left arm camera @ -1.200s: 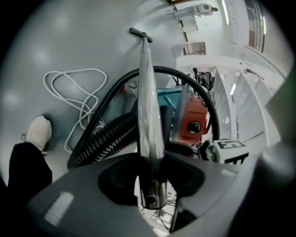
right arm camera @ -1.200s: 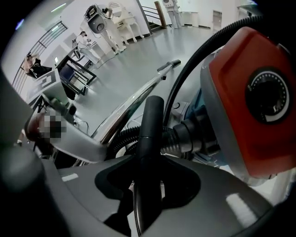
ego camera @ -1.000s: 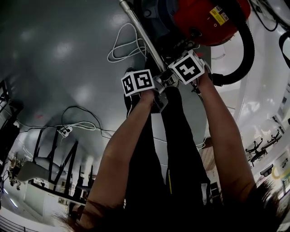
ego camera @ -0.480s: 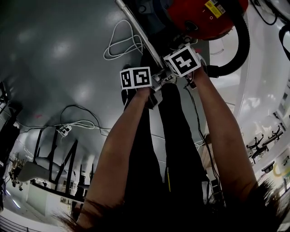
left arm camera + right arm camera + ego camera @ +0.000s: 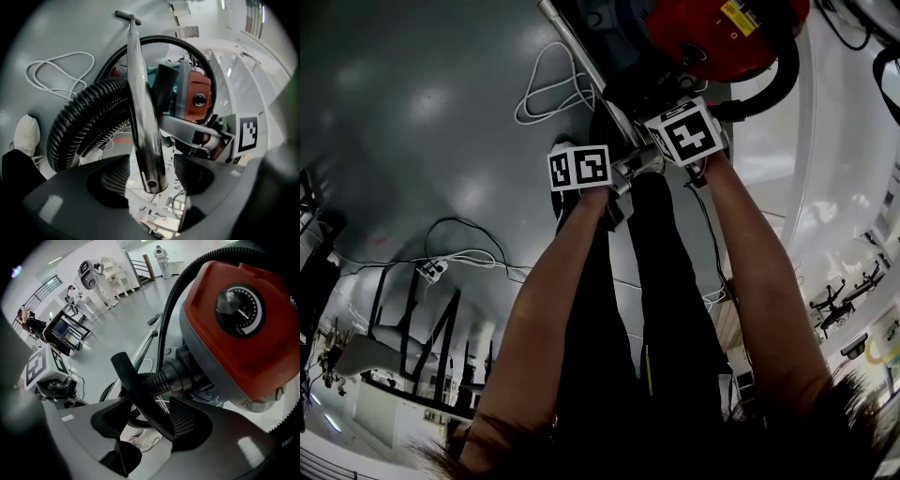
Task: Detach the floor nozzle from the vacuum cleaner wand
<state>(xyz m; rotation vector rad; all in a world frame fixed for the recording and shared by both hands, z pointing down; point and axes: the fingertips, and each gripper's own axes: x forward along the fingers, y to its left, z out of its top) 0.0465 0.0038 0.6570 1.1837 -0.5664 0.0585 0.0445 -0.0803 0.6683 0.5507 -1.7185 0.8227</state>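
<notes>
A chrome wand (image 5: pixel 581 56) runs from the top of the head view down to my two grippers. In the left gripper view the wand (image 5: pixel 140 103) passes between the jaws of my left gripper (image 5: pixel 151 176). Its open end shows there and a small T-shaped piece (image 5: pixel 127 16) sits at its far end. The jaws are opening, with a gap on each side of the tube. My right gripper (image 5: pixel 147 420) is opening round a black curved hose tube (image 5: pixel 136 390), which lies near one pad. The left gripper (image 5: pixel 614 183) and the right gripper (image 5: pixel 661 141) are close together.
The red vacuum body (image 5: pixel 722 28) stands just beyond the grippers, and its dial (image 5: pixel 239 310) shows in the right gripper view. A ribbed black hose (image 5: pixel 79 117) loops round it. A white cord (image 5: pixel 548 89) lies on the grey floor. My legs and a white shoe (image 5: pixel 26 133) are below.
Both marker cubes have turned a little while the hands stay at the same spot on the wand. The black hose loop has shifted upward in the picture.
</notes>
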